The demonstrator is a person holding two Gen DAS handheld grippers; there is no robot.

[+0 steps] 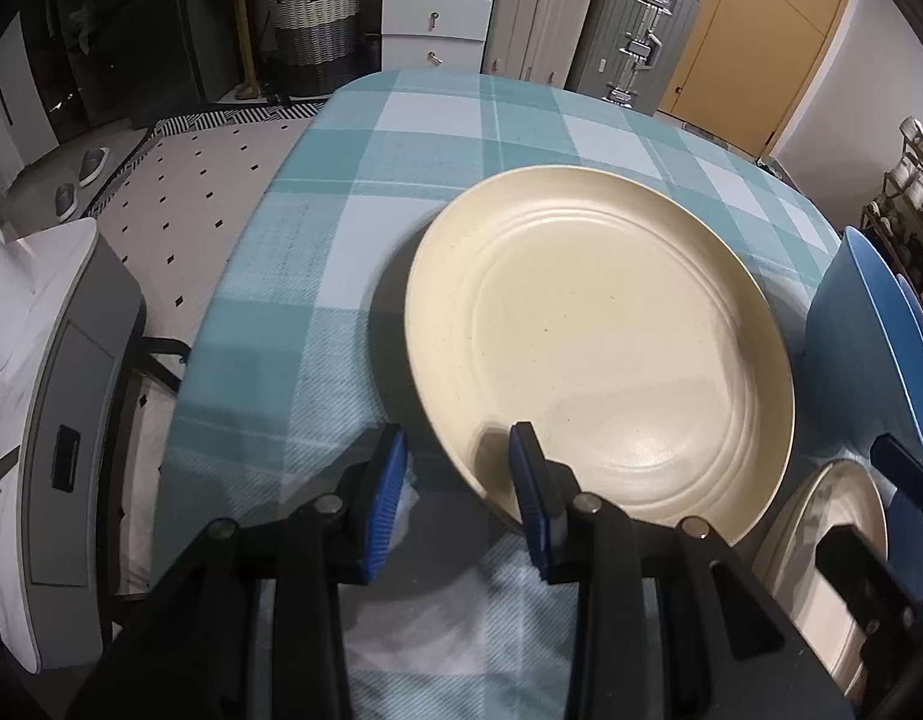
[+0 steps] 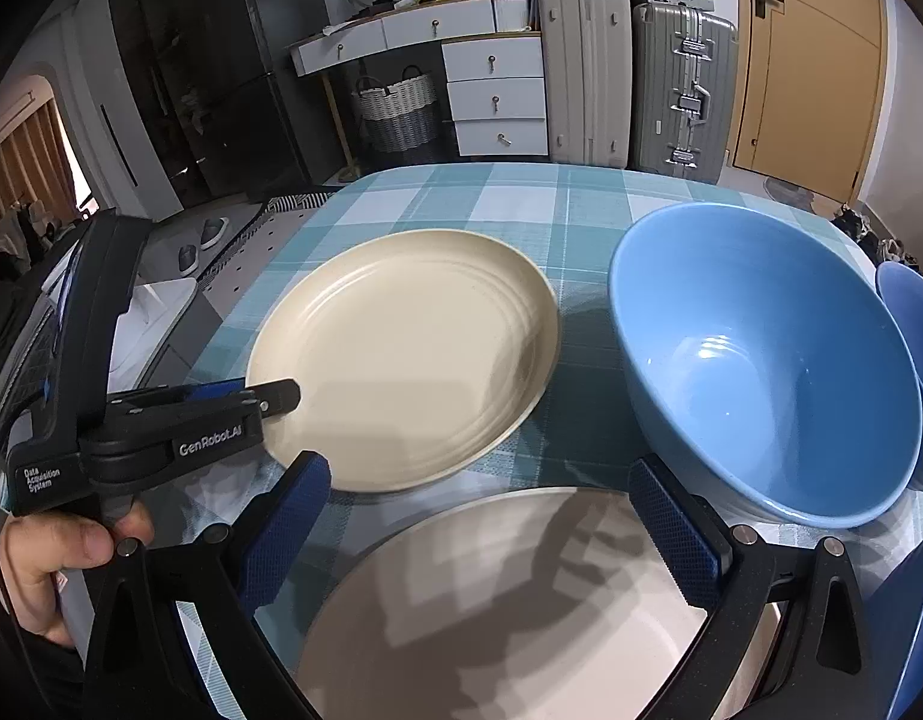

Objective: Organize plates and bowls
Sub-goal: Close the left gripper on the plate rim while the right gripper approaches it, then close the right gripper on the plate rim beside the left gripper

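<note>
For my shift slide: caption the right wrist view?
Right claw open above a near cream plate; left claw at the far cream plate's rim, beside the blue bowl.

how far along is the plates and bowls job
Nothing looks stacked yet. In hand: the left tool straddles the far plate's near rim, though a firm grip isn't clear; the right tool hangs open over the near plate. Left, probably: put one plate on the other, and nest the blue bowl with the second bowl beside it.
</note>
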